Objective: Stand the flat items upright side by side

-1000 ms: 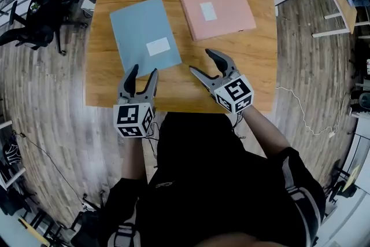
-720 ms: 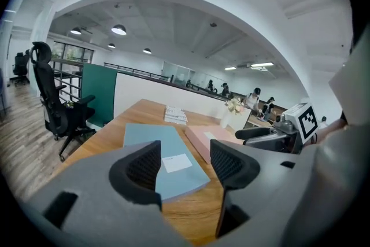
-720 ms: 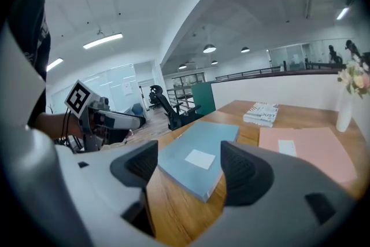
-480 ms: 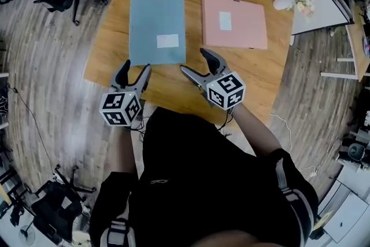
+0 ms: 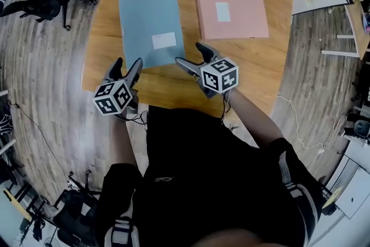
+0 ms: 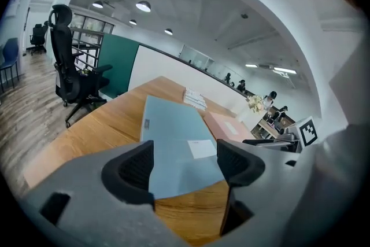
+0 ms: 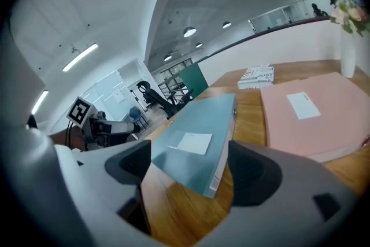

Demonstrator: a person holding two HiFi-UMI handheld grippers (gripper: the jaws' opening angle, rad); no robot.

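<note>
- Blue folder lies flat on the wooden table, toward 11 o'clock. The pink folder lies flat at 1 o'clock, a gap between them.
- Left gripper hovers at 7 o'clock by the table's near edge, its jaws wide (they have just been opening) and empty.
- Right gripper hovers at 6 o'clock just off the blue folder's near corner, its jaws likewise just opened, gripping nothing.

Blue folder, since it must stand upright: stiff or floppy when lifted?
Probably stiff: the blue folder shows a boxy, straight edge. Upright it may tip, being broad yet slim. Its smooth cover could slide on the table.
</note>
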